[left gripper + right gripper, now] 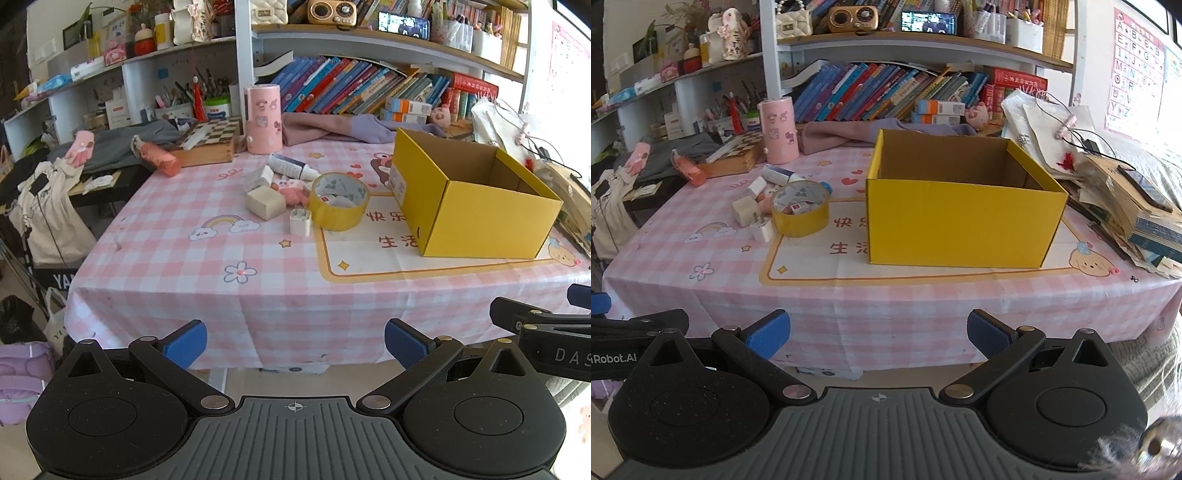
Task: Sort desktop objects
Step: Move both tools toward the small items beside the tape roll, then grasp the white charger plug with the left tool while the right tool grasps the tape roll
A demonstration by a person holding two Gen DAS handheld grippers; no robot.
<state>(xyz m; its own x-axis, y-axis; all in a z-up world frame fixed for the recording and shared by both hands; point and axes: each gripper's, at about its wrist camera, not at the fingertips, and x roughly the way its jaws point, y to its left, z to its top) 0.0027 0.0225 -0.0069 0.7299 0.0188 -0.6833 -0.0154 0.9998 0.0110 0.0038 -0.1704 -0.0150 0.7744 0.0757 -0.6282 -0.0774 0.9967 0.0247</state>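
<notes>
An open yellow cardboard box [476, 218] [960, 221] stands on the pink checked tablecloth [207, 266] [701, 243]. Left of it lies a cluster: a yellow tape roll [338, 206] [800, 214], a white charger plug [300, 222] [762, 229], a cream block [265, 202] [745, 211], a white tube [291, 167] [777, 174] and a small pink toy [290, 190]. My left gripper [295, 343] is open before the table's front edge, holding nothing. My right gripper [878, 334] is also open and empty, facing the box.
A pink cylinder [263, 118] [777, 127], a chessboard box [210, 142], an orange bottle [160, 158] and clothes sit at the back left. Shelves of books [886, 92] rise behind. Stacked books and bags [1126, 199] crowd the right edge.
</notes>
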